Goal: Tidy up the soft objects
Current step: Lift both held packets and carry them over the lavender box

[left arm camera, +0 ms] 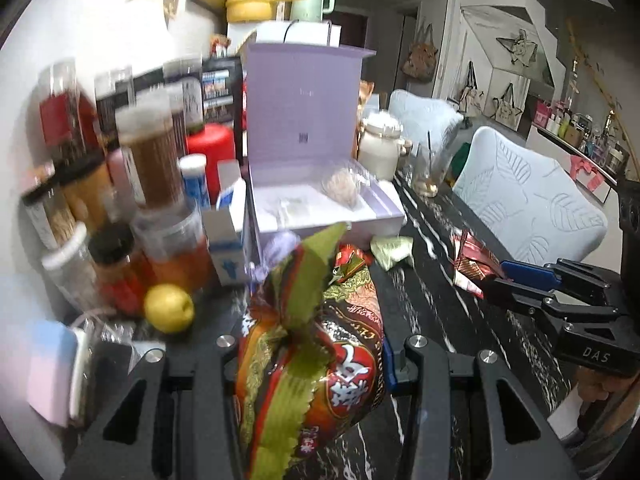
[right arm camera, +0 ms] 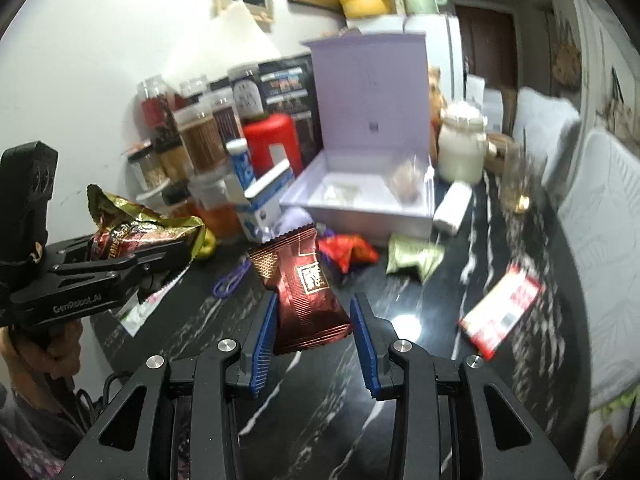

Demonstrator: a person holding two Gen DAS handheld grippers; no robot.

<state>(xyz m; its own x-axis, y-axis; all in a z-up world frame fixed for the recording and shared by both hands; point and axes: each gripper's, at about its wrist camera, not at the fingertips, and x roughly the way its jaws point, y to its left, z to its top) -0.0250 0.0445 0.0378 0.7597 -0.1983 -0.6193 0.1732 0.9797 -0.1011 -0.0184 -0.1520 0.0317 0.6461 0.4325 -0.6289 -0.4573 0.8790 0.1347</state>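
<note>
My left gripper is shut on a large crinkled snack bag, red and orange with green-gold edges, held above the black marble table. In the right wrist view that bag sticks out of the left gripper at the far left. A dark red-brown packet sits between the blue pads of my right gripper, which is shut on it. The left wrist view shows the right gripper with that packet. An open lilac box stands ahead with small clear bags inside.
Loose on the table lie a green-gold packet, an orange-red packet, a red-white packet and a purple band. Jars and bottles crowd the left wall beside a yellow fruit. A white jar and pale blue chairs stand right.
</note>
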